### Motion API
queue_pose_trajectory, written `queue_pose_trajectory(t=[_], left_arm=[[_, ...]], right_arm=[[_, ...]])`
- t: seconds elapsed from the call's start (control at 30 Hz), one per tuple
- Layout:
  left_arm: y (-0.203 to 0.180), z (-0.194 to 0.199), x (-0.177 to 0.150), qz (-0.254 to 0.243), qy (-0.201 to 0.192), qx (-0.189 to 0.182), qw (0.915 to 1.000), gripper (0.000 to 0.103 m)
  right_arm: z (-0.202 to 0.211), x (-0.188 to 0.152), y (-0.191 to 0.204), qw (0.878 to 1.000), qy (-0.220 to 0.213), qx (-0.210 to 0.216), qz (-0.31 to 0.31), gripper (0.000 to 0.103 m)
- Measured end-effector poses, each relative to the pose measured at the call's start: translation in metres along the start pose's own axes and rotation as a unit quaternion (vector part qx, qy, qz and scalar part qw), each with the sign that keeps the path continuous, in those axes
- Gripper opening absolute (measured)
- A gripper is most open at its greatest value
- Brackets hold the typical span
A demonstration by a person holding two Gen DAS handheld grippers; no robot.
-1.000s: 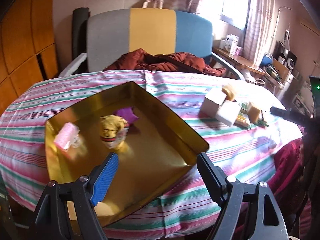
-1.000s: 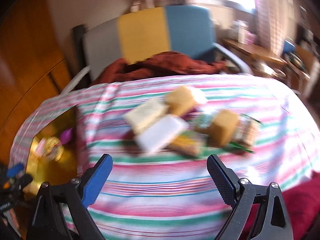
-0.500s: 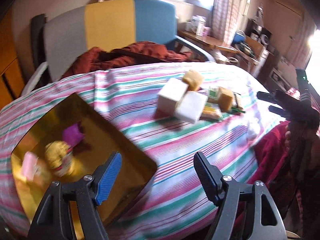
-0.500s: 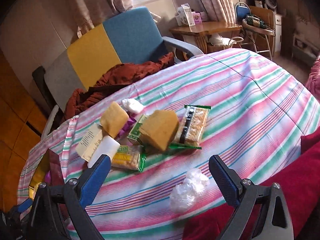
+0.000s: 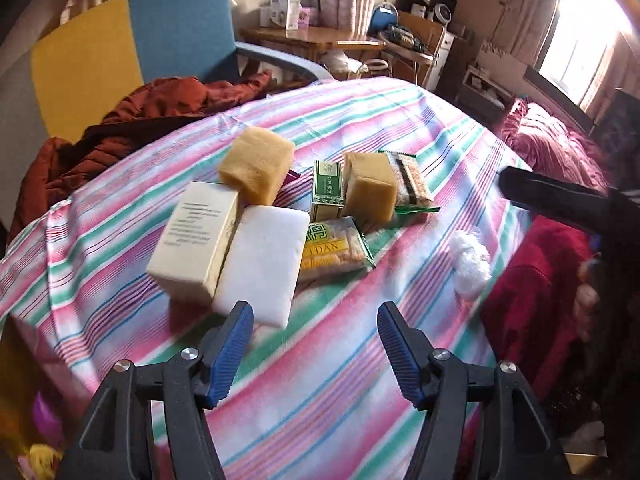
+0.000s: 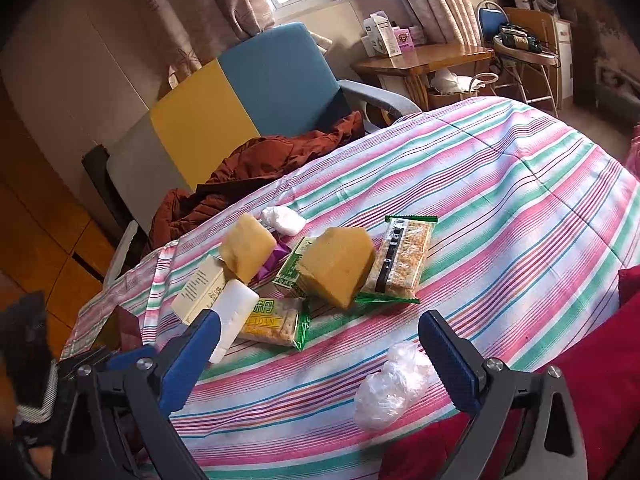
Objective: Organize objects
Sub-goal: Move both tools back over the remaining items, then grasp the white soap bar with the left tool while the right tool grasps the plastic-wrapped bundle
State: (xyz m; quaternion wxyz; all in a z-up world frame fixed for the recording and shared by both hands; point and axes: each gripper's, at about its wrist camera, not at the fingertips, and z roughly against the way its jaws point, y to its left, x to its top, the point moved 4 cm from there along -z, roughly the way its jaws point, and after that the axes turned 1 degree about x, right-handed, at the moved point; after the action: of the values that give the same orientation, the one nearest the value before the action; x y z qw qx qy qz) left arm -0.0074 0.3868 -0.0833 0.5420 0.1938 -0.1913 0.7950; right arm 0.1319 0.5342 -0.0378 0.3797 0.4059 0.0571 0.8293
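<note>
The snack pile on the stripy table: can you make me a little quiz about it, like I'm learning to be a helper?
1. True or false: the left claw is squeezing the white block.
2. How many tan sponges sit in the pile: A one, B two, C four?
3. What lies nearest the right claw, apart from the pile?

Key:
1. False. Its jaws have just been closing, yet nothing is between them.
2. B: one sponge leans on the cream box, another sponge stands by the green carton.
3. The crumpled clear plastic bag.
</note>
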Motion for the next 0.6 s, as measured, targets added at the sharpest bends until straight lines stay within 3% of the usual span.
queue_pose_trajectory(t=[0.27,0.43,0.53,0.57,0.6], left_arm=[[0.028,-0.063,0.024,0.003,0.048,0.024,0.9986,0.065],[0.042,-0.069,0.028,0.017,0.053,0.026,0.9981,0.065],[0.038,-0.061,0.024,0.003,0.04,0.038,0.9985,0.048],[0.036,-0.058,0.022,-0.002,0.036,0.043,0.9984,0.036],[0.037,-0.056,0.02,0.0,0.034,0.048,0.9983,0.037]], right_arm=[[-0.001,0.002,-0.008,0.999,0.005,0.029,-0.026,0.1],[-0.002,0.003,-0.01,0.999,0.006,0.038,-0.031,0.1],[-0.003,0.004,-0.011,0.999,0.006,0.037,-0.033,0.1],[-0.003,0.004,-0.011,0.999,0.007,0.037,-0.033,0.1],[-0.004,0.004,-0.011,0.999,0.007,0.035,-0.033,0.1]])
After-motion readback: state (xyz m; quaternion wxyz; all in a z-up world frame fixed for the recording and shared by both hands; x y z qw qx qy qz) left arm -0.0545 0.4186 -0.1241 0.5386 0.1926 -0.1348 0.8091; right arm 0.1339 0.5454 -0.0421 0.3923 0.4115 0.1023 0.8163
